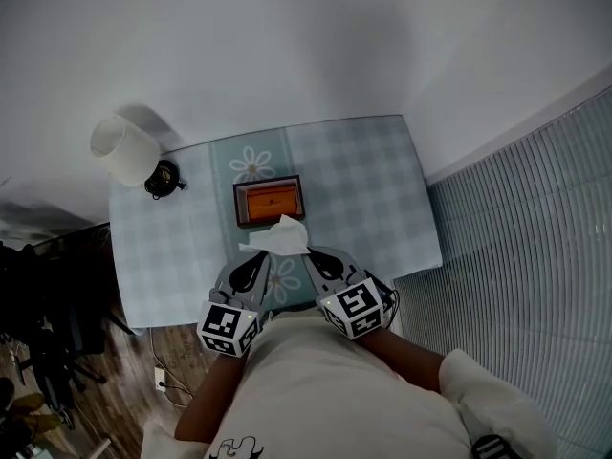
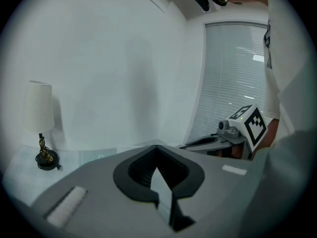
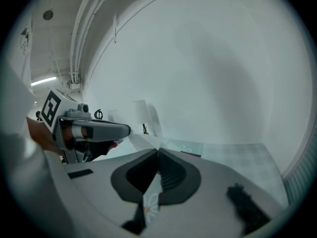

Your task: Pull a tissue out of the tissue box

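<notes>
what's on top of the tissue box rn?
A crumpled white tissue lies over the near edge of the tissue box; its orange top is otherwise bare. The opening and inside are hidden.

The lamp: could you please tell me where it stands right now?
In the head view, the lamp stands at the far left corner of the table, by the wall, left of the tissue box.

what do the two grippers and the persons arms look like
The left gripper and right gripper are matte grey wedges. Their jaws taper to a point around a black teardrop-shaped recess with ribbed pads. Each carries a white cube printed with black square markers. The person wears a pale cream top, forearms uncovered.
</notes>
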Demonstrator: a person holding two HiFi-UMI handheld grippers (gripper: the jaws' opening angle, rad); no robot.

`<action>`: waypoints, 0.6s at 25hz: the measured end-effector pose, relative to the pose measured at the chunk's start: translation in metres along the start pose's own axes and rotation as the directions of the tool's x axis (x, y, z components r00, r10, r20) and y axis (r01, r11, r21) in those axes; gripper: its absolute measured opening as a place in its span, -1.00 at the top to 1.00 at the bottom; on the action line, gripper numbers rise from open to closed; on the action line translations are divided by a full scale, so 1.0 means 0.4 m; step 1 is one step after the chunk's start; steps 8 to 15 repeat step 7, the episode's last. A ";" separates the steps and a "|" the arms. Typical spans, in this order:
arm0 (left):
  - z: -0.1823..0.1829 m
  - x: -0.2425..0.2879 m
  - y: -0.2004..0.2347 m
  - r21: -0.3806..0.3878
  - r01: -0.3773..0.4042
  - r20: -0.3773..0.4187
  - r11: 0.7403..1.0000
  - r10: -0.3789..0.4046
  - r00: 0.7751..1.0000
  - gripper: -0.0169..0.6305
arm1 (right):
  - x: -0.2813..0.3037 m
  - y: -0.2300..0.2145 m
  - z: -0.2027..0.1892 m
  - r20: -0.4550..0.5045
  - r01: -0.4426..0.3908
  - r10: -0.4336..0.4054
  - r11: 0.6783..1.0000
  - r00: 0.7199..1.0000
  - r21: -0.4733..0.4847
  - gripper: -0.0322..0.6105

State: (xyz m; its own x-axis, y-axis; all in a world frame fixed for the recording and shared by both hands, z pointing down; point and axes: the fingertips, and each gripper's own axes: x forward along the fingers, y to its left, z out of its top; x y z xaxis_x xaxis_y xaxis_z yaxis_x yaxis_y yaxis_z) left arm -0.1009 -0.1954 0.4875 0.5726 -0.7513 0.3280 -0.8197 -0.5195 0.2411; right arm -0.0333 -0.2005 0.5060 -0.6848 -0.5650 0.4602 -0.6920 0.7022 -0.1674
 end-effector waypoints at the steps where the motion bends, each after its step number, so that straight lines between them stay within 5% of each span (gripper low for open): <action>1: 0.000 0.000 0.000 -0.001 0.000 0.000 1.000 0.000 1.000 0.93 | 0.000 0.000 0.000 0.000 -0.001 0.001 1.000 1.000 0.002 0.86; 15: -0.003 0.005 0.001 -0.006 -0.004 -0.003 1.000 0.004 1.000 0.93 | 0.003 -0.004 -0.002 0.001 -0.005 0.005 1.000 1.000 0.004 0.86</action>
